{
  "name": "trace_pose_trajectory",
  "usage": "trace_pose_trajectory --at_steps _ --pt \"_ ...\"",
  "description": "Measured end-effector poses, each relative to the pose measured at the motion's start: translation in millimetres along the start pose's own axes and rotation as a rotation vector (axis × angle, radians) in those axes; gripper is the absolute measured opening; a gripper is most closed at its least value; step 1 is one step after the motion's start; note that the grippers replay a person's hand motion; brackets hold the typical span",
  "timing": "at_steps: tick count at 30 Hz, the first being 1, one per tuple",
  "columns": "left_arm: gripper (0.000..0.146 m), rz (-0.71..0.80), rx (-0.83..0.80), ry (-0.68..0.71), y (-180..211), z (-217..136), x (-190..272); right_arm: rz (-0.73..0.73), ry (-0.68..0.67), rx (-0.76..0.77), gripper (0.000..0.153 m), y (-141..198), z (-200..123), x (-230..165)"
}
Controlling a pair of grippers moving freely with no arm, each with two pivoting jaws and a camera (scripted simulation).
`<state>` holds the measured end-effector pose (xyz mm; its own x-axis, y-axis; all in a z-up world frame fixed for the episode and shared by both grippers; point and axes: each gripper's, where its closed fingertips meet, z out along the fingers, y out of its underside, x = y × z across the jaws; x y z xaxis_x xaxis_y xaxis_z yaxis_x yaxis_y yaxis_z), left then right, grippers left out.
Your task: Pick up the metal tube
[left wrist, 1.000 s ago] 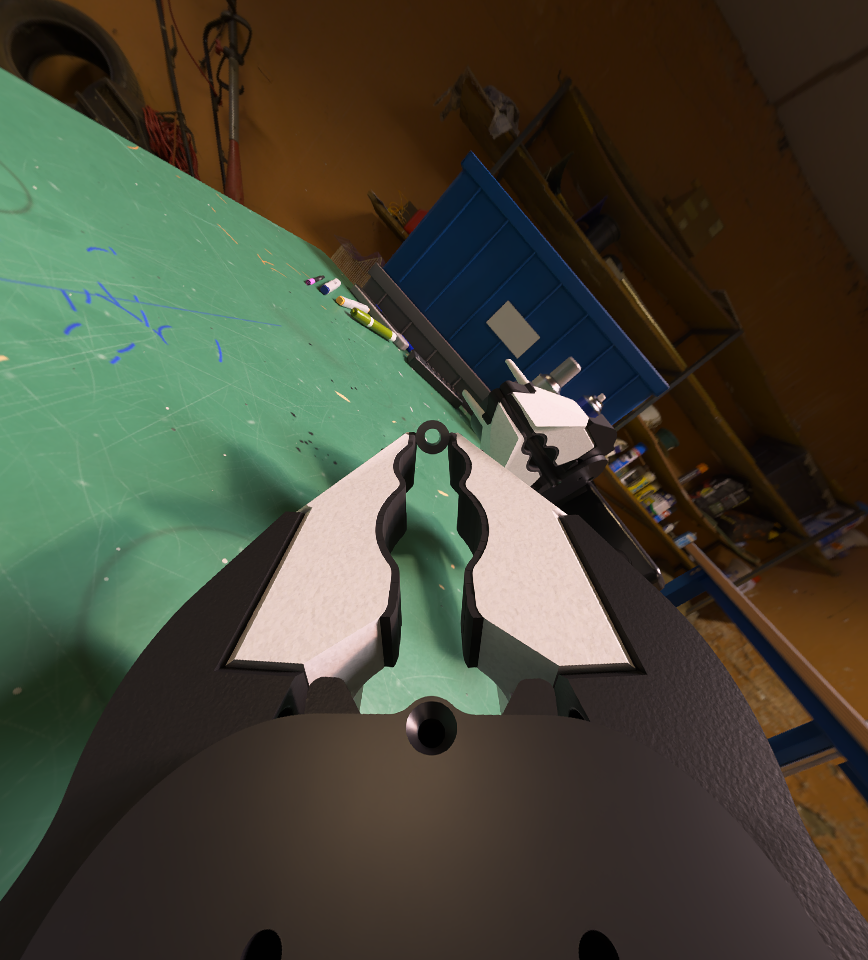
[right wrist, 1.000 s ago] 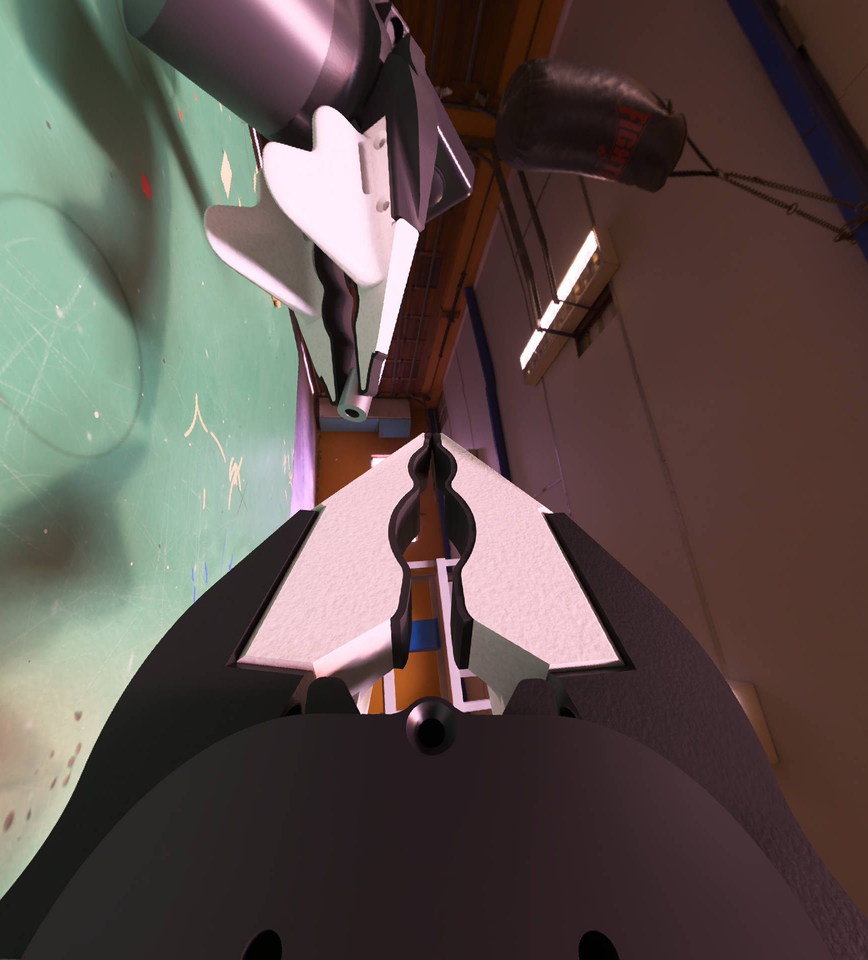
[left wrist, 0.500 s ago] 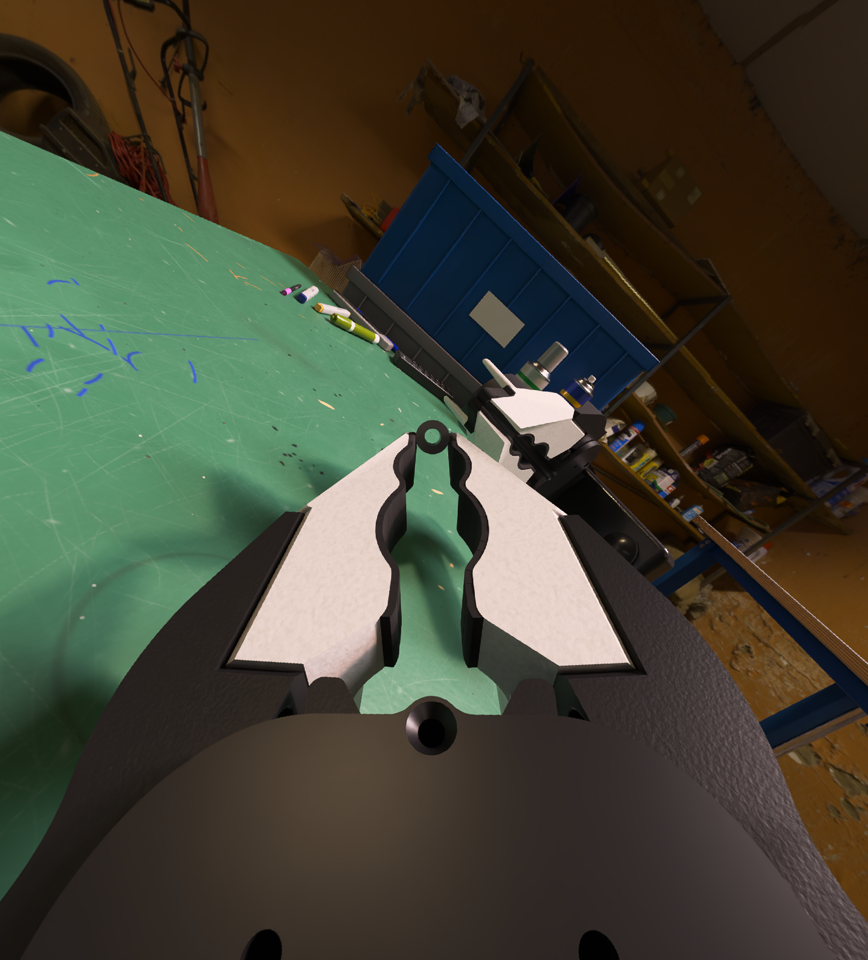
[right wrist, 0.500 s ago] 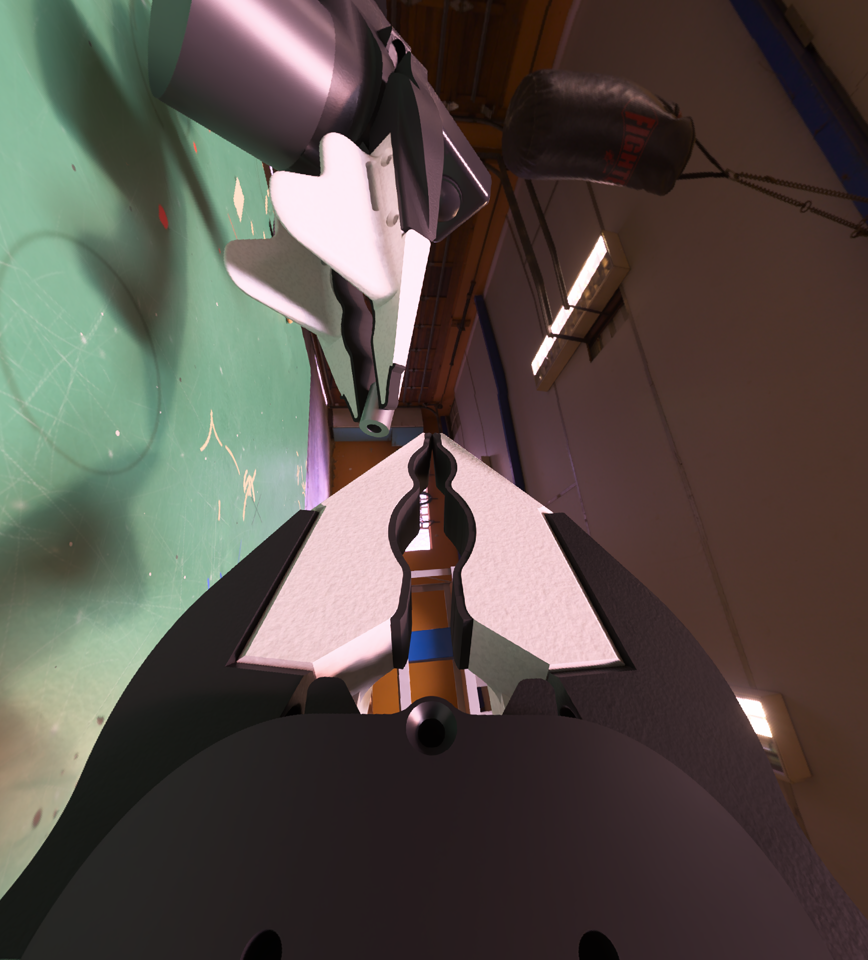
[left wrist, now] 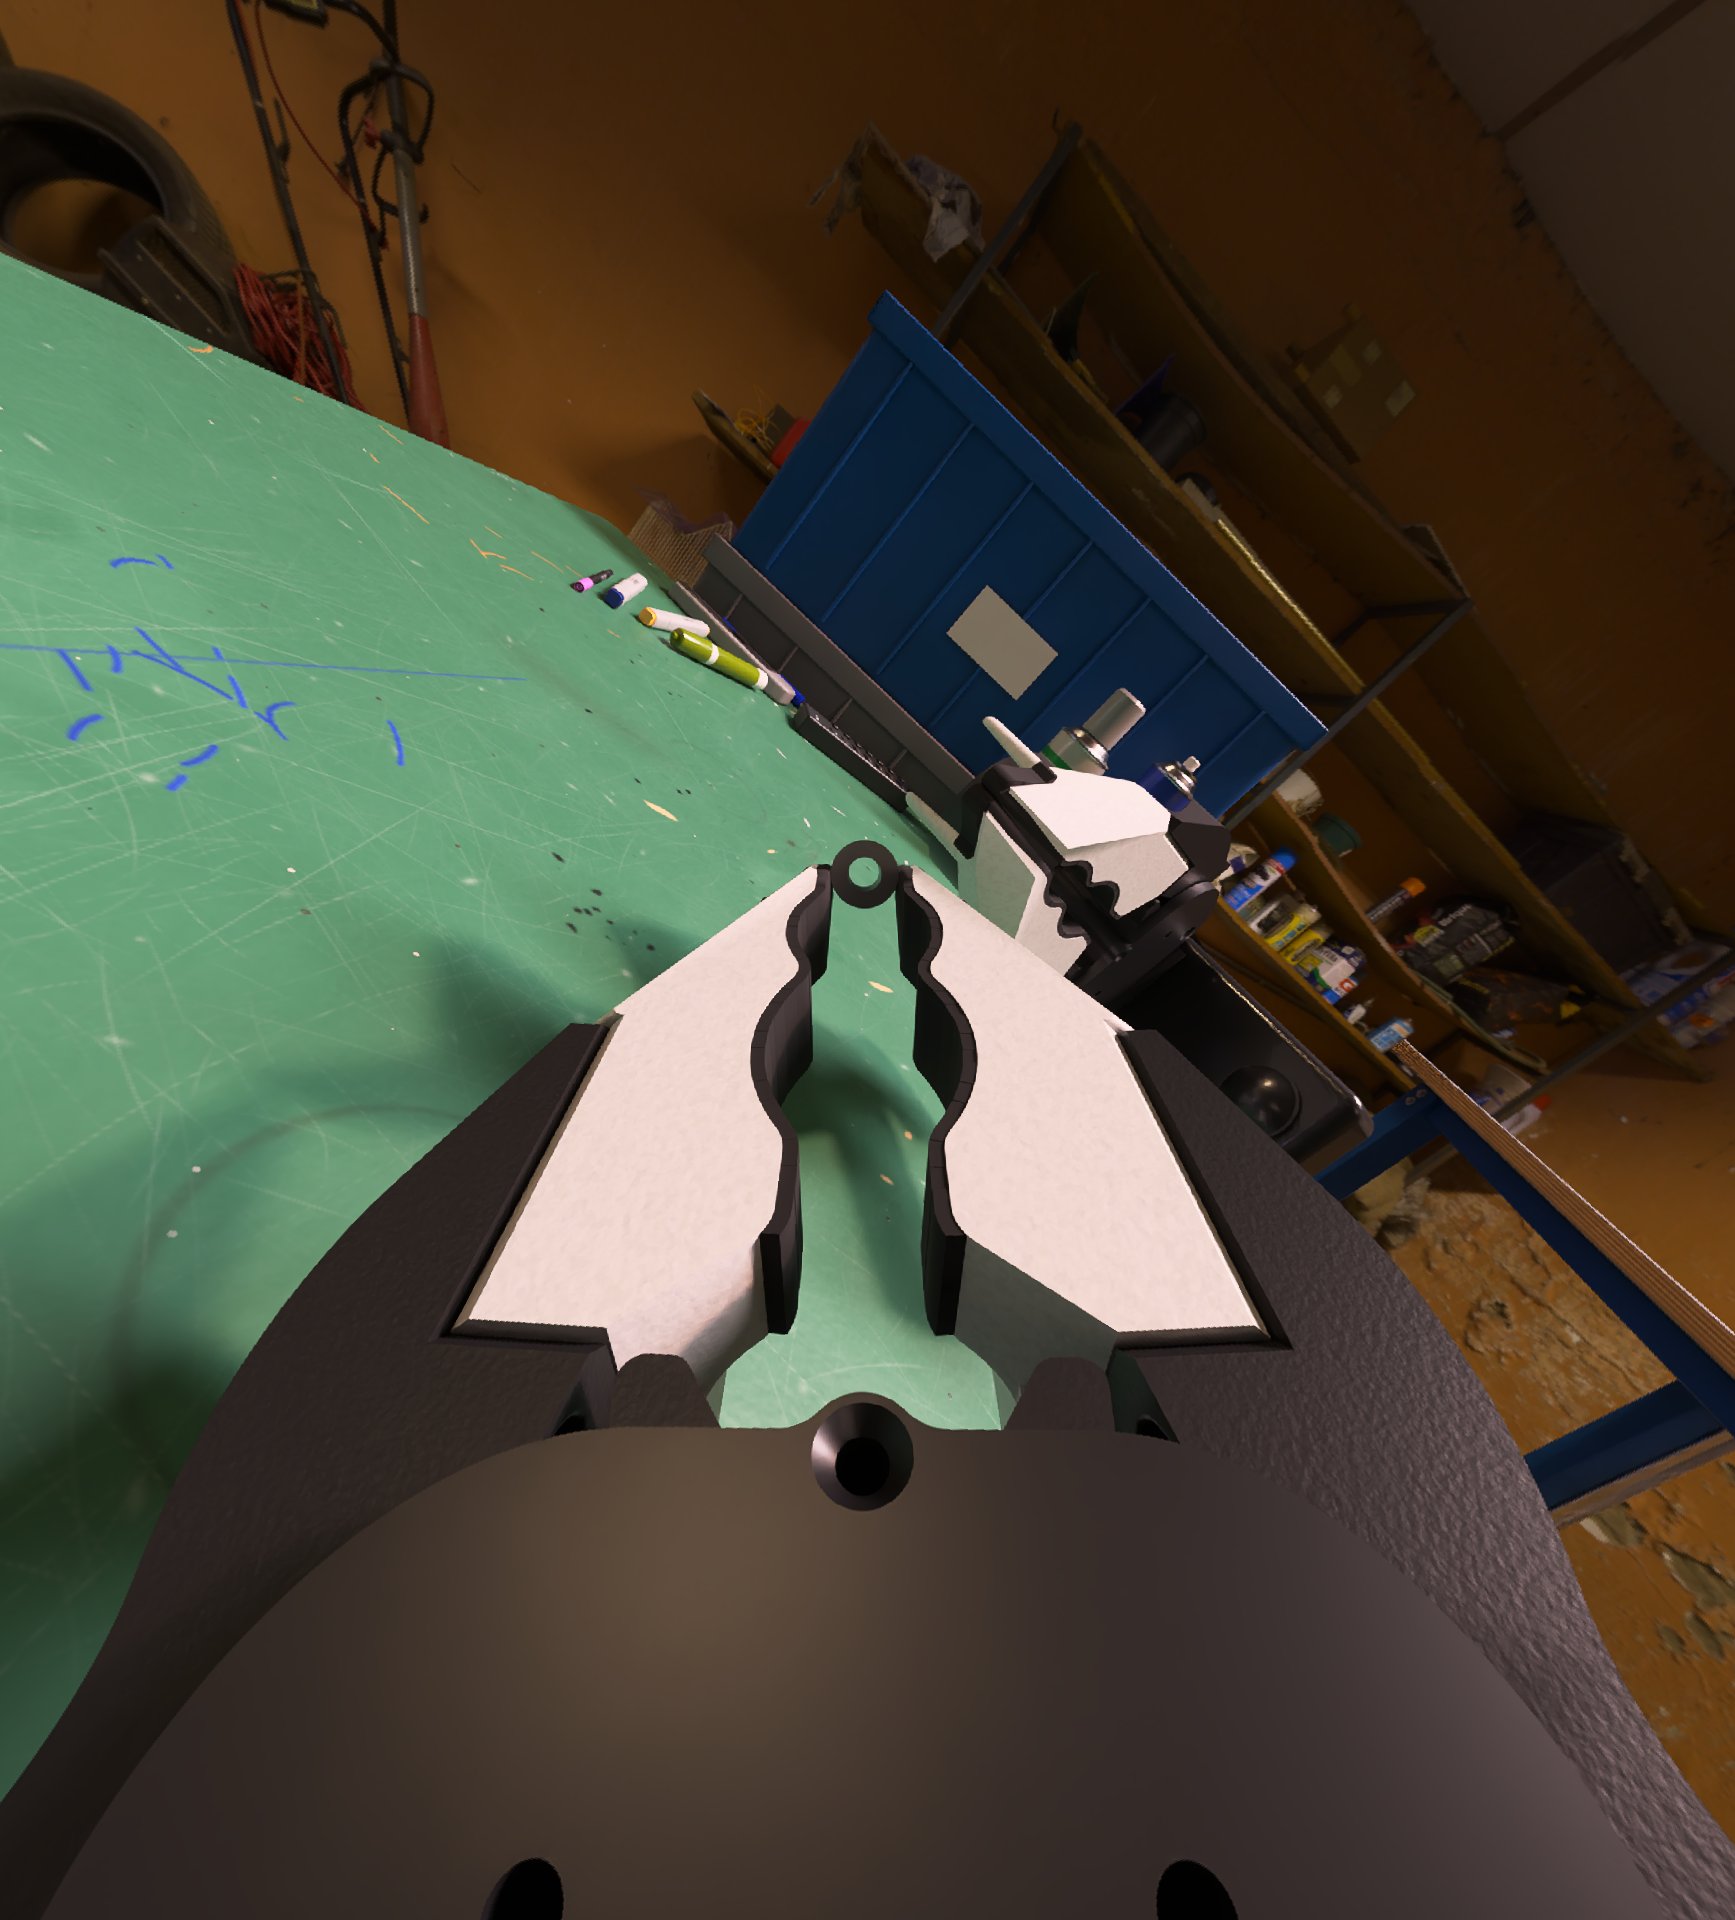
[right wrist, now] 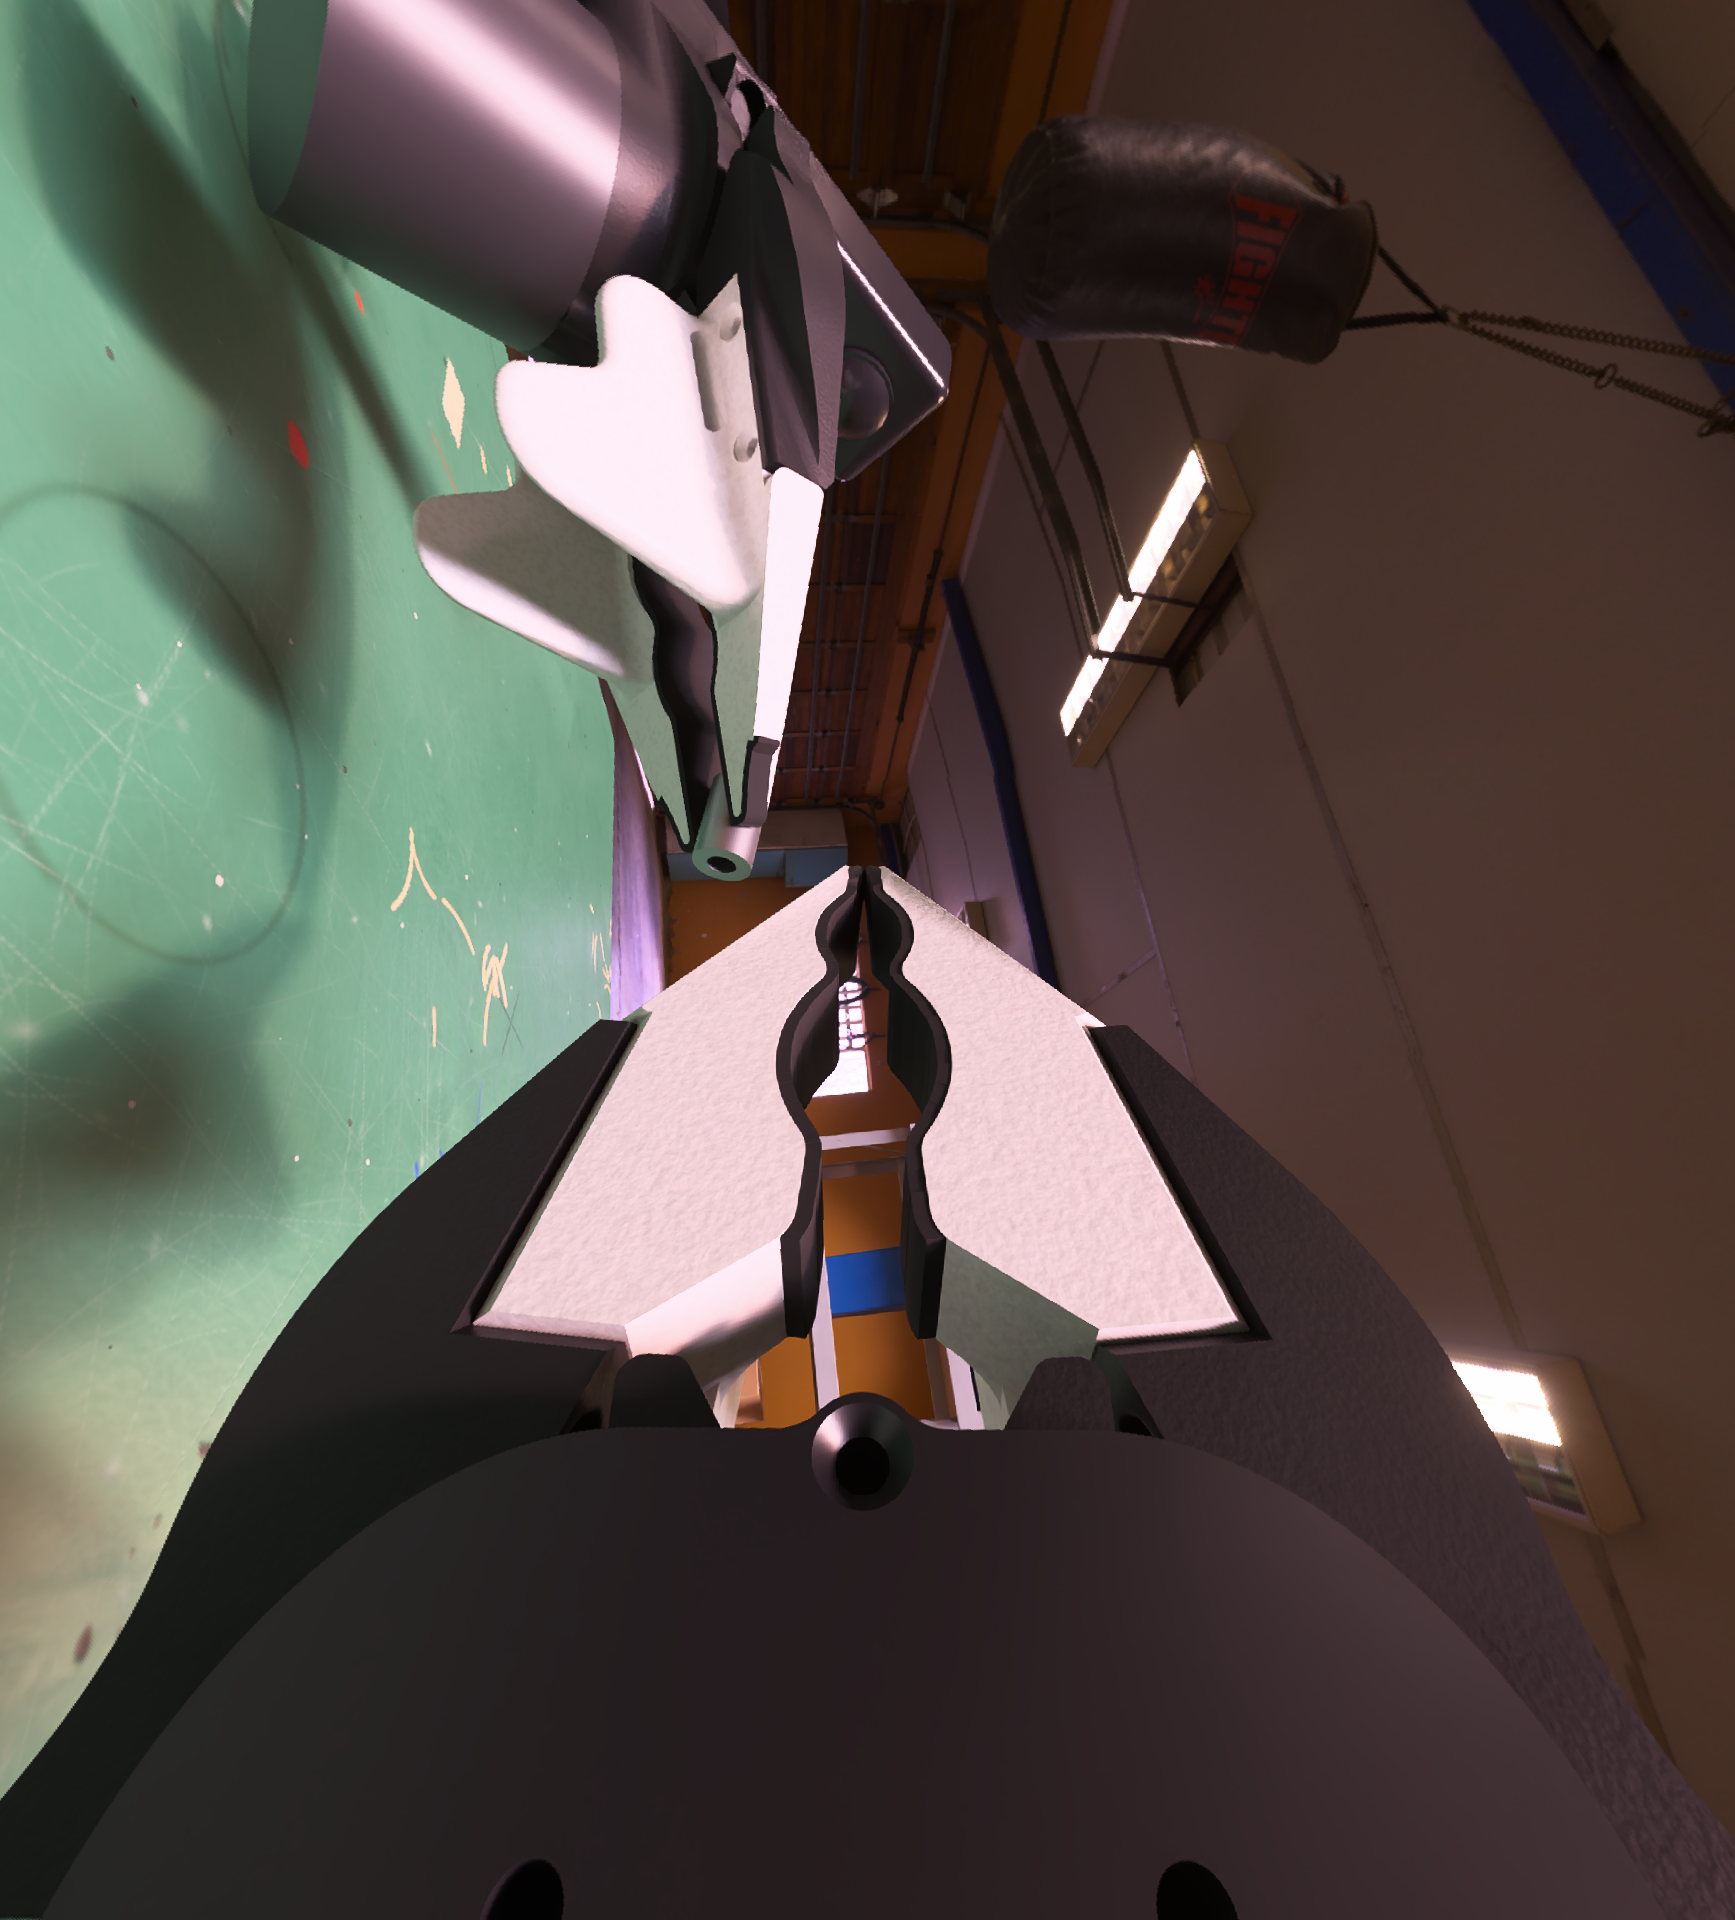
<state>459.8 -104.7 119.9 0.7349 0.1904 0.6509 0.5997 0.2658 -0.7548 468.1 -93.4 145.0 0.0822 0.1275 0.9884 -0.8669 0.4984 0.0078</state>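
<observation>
The metal tube (left wrist: 863,873) is a short silver piece, seen end-on as a small ring pinched at the tips of my left gripper (left wrist: 863,885), which is shut on it above the green table (left wrist: 219,883). In the right wrist view the tube (right wrist: 728,850) sticks out of the left gripper's fingers (right wrist: 655,488), just up and left of my right gripper (right wrist: 863,881). The right gripper is shut and empty, with its tips close to the tube but apart from it. Its white fingers (left wrist: 1081,831) show to the right in the left wrist view.
Several markers (left wrist: 697,639) lie near the table's far edge, beside a dark rail (left wrist: 842,686). A blue bin (left wrist: 998,561) and wooden shelves (left wrist: 1362,644) stand beyond the edge. A tyre (left wrist: 42,177) leans at the back wall. A punching bag (right wrist: 1175,239) hangs overhead.
The left gripper, still holding the tube, has drawn nearer to the right gripper's tips and looms larger in the right wrist view. Both grippers stay shut.
</observation>
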Motion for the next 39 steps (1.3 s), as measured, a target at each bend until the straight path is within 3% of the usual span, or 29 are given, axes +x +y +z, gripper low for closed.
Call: trace_pose_trajectory --at_steps 39 --pt "0.012 0.033 -0.020 -0.012 4.5 3.0 2.4 -0.002 -0.023 -0.013 0.000 -2.2 2.3 -3.3"
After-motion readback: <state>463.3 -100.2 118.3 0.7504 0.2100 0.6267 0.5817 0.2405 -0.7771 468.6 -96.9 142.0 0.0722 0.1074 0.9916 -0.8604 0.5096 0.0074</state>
